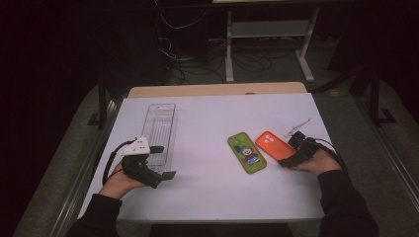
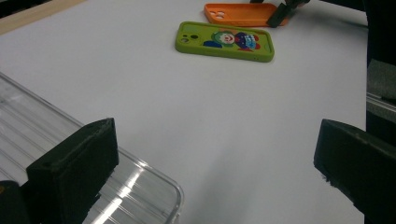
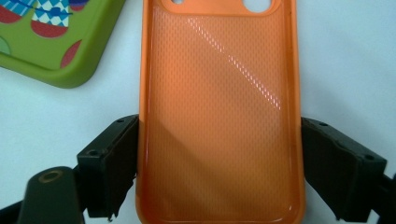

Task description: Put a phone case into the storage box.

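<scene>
Clearly the right claw (image 3: 219, 163) straddled the near end of the orange phone case (image 3: 219, 107), one jaw flush against each long edge, apparently gripping it across its width; the case's long axis ran straight away from the claw, flat on the tabletop (image 1: 207, 118). Just beside it lay the green phone case (image 1: 246, 152). Well apart, the left claw (image 2: 215, 163) stood wide, holding nothing, over the corner of an empty clear plastic tray (image 1: 160, 133).
</scene>
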A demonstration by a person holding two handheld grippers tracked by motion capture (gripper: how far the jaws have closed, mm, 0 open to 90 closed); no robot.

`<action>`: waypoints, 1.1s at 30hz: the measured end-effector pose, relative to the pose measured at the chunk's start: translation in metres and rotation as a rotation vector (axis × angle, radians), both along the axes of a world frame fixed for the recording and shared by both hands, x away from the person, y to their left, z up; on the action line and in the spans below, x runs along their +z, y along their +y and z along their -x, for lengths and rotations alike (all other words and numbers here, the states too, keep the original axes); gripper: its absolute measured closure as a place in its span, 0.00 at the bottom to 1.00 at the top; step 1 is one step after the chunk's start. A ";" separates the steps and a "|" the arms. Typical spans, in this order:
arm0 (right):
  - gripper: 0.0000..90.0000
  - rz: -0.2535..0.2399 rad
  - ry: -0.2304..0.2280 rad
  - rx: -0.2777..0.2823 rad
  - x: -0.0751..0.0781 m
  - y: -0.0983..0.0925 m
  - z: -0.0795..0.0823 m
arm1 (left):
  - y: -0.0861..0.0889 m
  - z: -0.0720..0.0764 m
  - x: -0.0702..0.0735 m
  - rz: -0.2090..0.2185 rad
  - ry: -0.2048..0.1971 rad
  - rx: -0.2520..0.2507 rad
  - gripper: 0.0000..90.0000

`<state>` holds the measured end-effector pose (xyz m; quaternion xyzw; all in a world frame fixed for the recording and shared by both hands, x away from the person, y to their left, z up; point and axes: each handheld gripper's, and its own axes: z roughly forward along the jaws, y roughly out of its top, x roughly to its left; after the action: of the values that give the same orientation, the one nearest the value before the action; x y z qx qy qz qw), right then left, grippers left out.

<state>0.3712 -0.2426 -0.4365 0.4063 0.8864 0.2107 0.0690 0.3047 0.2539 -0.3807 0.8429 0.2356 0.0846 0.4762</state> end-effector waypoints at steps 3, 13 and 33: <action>0.17 -0.007 0.005 -0.001 0.002 -0.004 -0.001 | -0.002 -0.004 0.005 0.016 -0.001 -0.010 0.00; 0.17 -0.009 -0.027 0.040 0.021 -0.007 -0.003 | -0.013 -0.025 0.012 -0.034 0.001 -0.065 0.00; 0.17 0.009 -0.066 0.292 0.058 0.043 0.000 | -0.048 -0.052 0.026 -0.112 -0.019 -0.202 0.00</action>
<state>0.3713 -0.1993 -0.3785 0.2656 0.9343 0.2278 0.0686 0.3563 0.2064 -0.3546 0.8867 0.1397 0.0572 0.4370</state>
